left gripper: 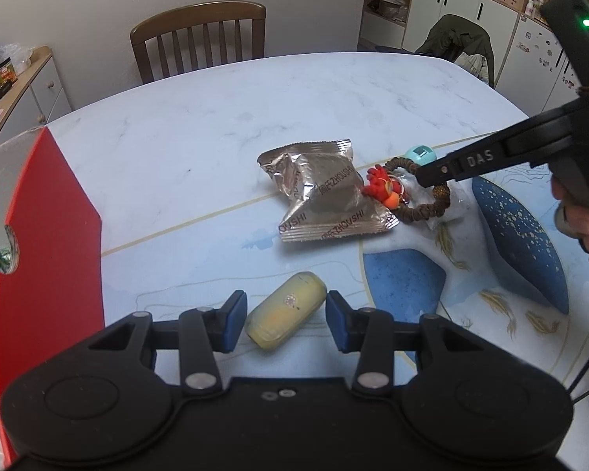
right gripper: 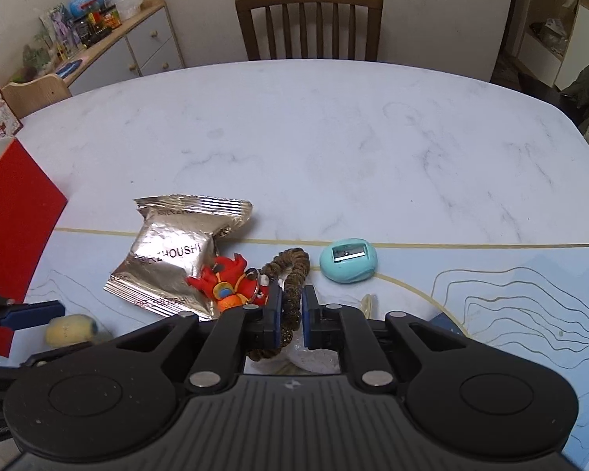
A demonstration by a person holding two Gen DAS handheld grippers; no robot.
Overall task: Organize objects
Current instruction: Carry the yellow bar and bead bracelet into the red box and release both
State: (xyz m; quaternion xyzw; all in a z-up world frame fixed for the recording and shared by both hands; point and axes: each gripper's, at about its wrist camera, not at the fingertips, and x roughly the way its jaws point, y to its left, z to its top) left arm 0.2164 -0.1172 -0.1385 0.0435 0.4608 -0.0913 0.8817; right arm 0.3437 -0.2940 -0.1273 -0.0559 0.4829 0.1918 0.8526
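Both claws sit low over the table [right gripper: 333, 137] as I see it. Left claw [left gripper: 286, 320]: fingers spread wide, nothing clamped, with a pale yellow capsule-shaped object [left gripper: 284, 316] lying on the surface between the blue pads [left gripper: 233, 320], touching neither as far as I can tell. Right claw [right gripper: 291, 316]: fingers drawn in tight on the brown braided ring [right gripper: 290, 290], which runs straight through the narrow gap between its pads.

That table is white marble-patterned on its far half; nearer me it turns pale blue with thin gold contour lines and dark blue speckled shapes. Beyond the claws, a brown wooden chair [right gripper: 309, 19] stands at the far edge against a plain wall. Far left of the right claw I see a low cabinet [right gripper: 133, 45] crowded with jars and bottles; far right of the left claw are white cupboards and shelves [left gripper: 463, 0].

Just left of the right claw's tips, a red and orange figurine [right gripper: 225, 278] hangs on the ring by a metal loop and rests against a crumpled silver snack packet [right gripper: 172, 259] printed with "ZHOUSHI". Just ahead and right of those tips lies a turquoise egg-shaped pencil sharpener [right gripper: 348, 261], blade up. Left of the left claw stands a red and white box [left gripper: 47, 235], its wall close to the camera.
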